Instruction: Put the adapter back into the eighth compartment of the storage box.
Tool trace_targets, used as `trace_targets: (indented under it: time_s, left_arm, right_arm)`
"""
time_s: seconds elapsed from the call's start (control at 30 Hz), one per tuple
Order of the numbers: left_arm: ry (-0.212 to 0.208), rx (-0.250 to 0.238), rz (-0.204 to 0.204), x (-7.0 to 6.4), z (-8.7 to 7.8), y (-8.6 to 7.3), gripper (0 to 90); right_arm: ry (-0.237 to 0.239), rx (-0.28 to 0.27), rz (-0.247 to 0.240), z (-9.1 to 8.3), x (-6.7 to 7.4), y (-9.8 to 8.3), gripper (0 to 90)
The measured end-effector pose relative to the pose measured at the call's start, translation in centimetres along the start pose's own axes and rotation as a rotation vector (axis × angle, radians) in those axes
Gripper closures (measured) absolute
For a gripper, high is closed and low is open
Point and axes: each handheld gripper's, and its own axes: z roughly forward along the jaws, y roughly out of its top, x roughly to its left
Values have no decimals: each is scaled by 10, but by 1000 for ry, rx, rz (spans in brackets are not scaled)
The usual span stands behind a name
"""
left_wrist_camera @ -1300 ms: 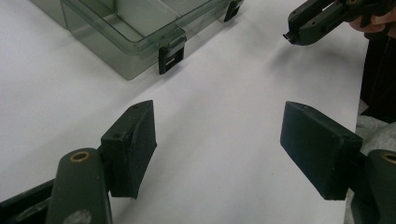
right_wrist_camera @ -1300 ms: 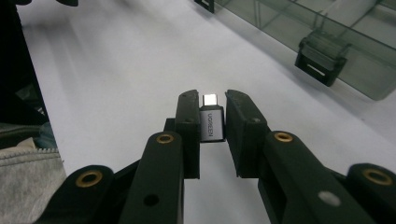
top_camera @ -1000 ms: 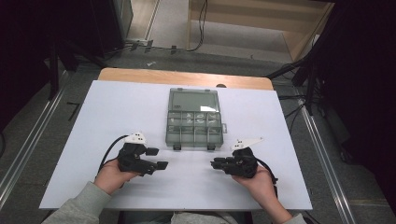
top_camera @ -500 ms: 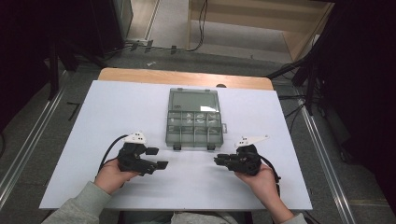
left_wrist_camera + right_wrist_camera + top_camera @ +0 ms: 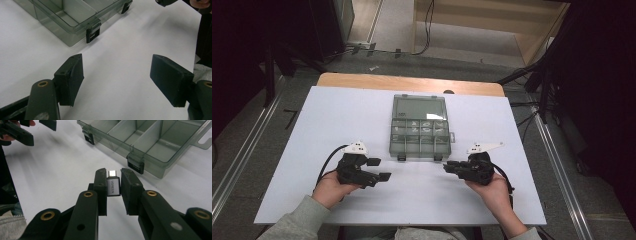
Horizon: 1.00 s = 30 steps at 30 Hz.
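Almost nothing has moved; the right gripper [image 5: 113, 185] has only crept a little nearer the clear box [image 5: 420, 126]. It pinches a small silver plug [image 5: 113, 185] just above the table, probably bound for a box slot. The left gripper [image 5: 117, 75] waits wide open, holding nothing.

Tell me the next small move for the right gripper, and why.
Probably carry the adapter forward over the open box and toward a compartment. The right gripper is shut on it, short of the box's front wall, while the left gripper is open with nothing between its jaws.
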Motion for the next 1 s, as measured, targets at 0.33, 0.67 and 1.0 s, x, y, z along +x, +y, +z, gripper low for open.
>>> trace_targets:
  time_s: [0.33,0.67,1.0]
  left_arm:
    - [10,-1,-8,1,-3,-4,271]
    - [26,-9,-22,1,-7,-8,271]
    - [37,-11,-28,1,-9,-11,271]
  right_arm:
    - [-12,-30,-5,-2,-2,5,735]
    - [-20,-45,-1,-1,-9,11,735]
    - [-33,-71,13,-2,-15,17,734]
